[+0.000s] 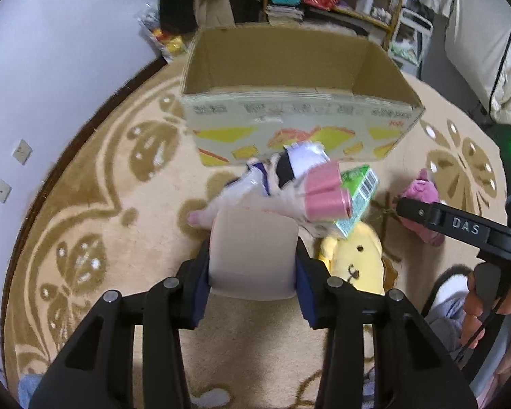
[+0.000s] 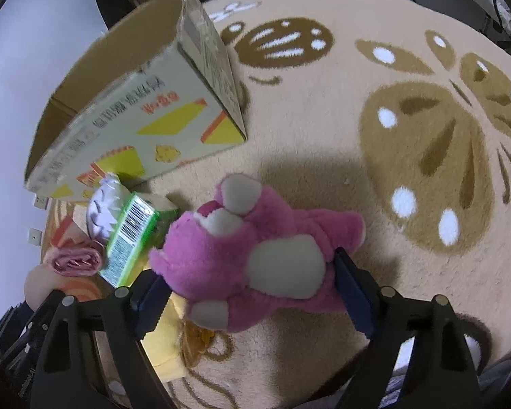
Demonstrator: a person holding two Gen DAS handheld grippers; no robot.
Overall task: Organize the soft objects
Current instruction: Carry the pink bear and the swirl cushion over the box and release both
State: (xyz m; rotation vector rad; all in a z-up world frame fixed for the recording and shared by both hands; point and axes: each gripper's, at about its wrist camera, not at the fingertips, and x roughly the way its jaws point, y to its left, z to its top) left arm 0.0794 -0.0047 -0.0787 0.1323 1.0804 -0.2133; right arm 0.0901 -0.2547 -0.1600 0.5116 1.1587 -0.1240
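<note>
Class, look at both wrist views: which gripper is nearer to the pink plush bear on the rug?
Right. The right gripper has the pink plush bear between its jaws; the left gripper is clamped on a pale doll, and the bear lies off to its right.

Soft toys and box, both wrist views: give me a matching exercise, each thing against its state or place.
Things:
1. pink plush bear
2. pale doll
3. yellow plush
4. cardboard box

States:
A. lying on the rug, gripped by nothing
B. between the right gripper's jaws
C. clamped in the left gripper's jaws
D. standing open-topped on the rug

Pairs: 1-B, 2-C, 3-A, 4-D
</note>
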